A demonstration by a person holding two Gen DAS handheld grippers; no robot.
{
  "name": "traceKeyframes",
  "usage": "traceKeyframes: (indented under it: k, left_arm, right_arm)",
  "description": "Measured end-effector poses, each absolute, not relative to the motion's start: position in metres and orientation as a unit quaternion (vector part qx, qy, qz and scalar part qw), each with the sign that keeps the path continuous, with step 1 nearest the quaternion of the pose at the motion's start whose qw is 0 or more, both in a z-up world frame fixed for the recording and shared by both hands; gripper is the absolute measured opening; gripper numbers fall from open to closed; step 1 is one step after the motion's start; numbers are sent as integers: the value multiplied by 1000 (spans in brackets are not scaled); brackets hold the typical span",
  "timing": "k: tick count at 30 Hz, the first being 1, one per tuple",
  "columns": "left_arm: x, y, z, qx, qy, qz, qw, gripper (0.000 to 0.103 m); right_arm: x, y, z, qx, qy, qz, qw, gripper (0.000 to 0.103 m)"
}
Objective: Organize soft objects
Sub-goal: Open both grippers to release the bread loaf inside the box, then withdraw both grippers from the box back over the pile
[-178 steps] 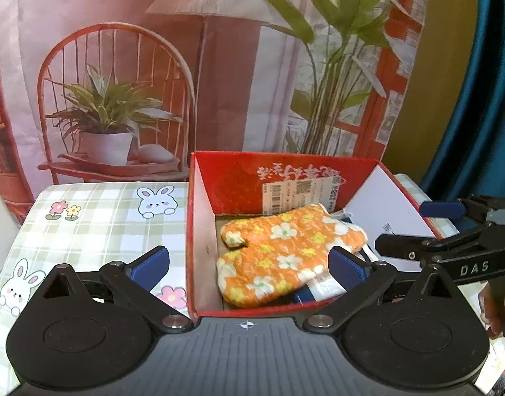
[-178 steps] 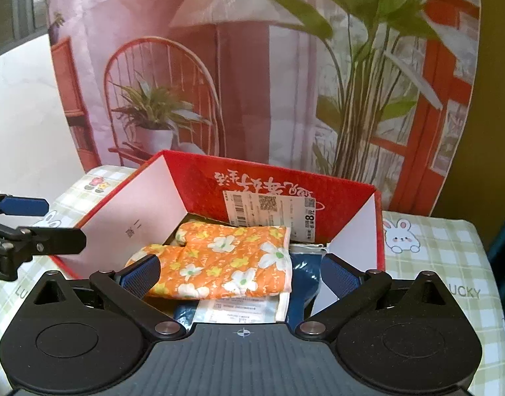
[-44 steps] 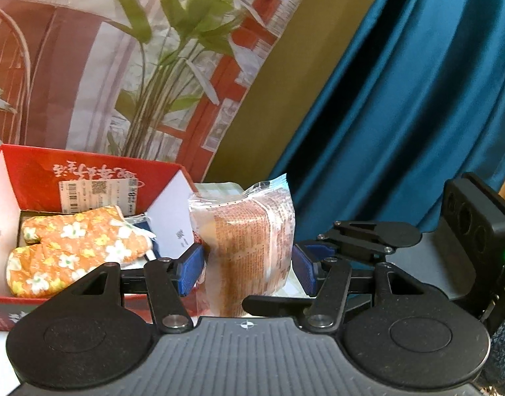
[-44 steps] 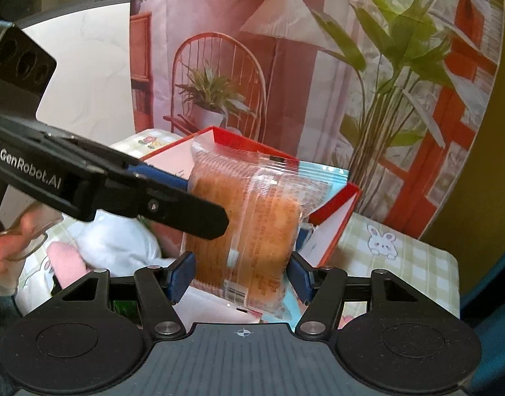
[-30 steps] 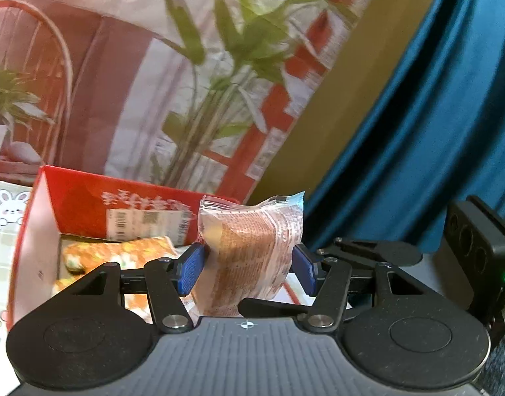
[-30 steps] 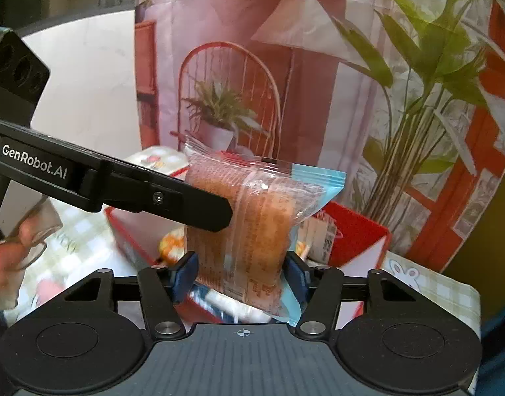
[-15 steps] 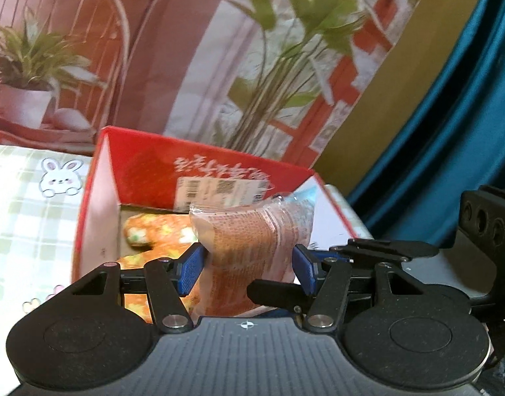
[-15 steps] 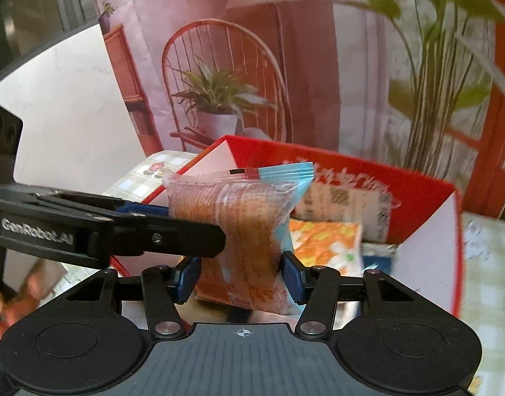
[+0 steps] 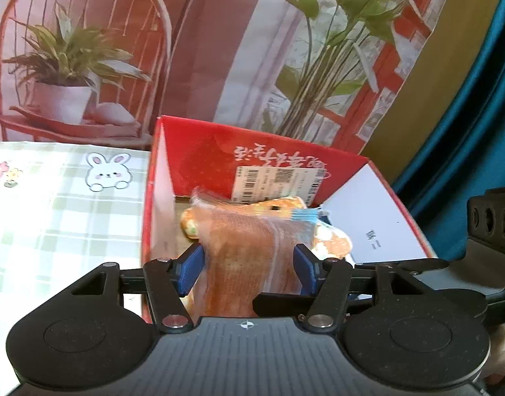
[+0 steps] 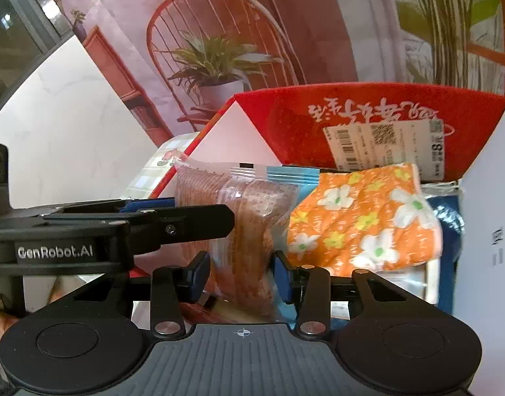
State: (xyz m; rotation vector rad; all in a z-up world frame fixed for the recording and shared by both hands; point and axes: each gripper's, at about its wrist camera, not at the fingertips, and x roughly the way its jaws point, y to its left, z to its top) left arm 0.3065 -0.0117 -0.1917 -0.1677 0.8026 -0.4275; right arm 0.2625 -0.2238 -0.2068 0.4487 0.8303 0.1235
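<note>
A clear packet of sliced brown bread (image 9: 249, 247) with a blue sealed end is held between both grippers. My left gripper (image 9: 249, 269) is shut on its sides. My right gripper (image 10: 240, 277) grips the packet (image 10: 249, 204) lower down, its jaws closing and the pads pressing into the wrapper. The left gripper's black finger (image 10: 193, 221) crosses the packet from the left. The packet hangs over the left part of the open red box (image 9: 202, 165). An orange flowered oven mitt (image 10: 361, 217) lies in the box (image 10: 285, 112) on a blue package (image 10: 450, 217).
The box stands on a green checked tablecloth with rabbits (image 9: 54, 214). Behind it hangs a printed backdrop of a chair and plants (image 9: 87, 49), with a blue curtain (image 9: 467, 99) to the right. A white label (image 10: 384, 145) is stuck on the box's back wall.
Both grippers have come down with the bread packet, from above the box to just over the mitt. The right gripper has rolled and its pads squeeze the packet narrower.
</note>
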Motion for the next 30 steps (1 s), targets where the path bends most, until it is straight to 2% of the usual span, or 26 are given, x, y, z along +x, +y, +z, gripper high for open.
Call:
traceKeyframes:
  k: [8,13,17,19,21,23,27,30]
  left_arm:
    - [302,-8,-180,-75,362,-188,910,71]
    - [292,-9,-170,-55,349,-179,918,73]
    - [279,-9,-160,-42,334,-175,925,80]
    - [270,-11,-155,-25,327,-173,929,87]
    - [260,-15,-151,-2,322,-167,932,97]
    - [248,-17,-147,19,314,-165,935,99]
    - [227,-15,-139,29,310,-157,937,103]
    - [213,-12,-135,24,311,-151,938,103]
  right_arm:
    - [275,-226,-221,252,426,8,869,31]
    - [267,-218,-205,194,408,-1,892,35]
    - [250,-211,-183,123,385,-5,915,43]
    - [238,-210,-173,99,376,-11,921,51]
    - [227,-212,-167,95,372,-20,923,68]
    - [215,-214,-162,94,371,-28,923,77]
    - [188,-216,-156,85,359,-35,929,102]
    - [170,-218,-151,93,347,-45,932,102]
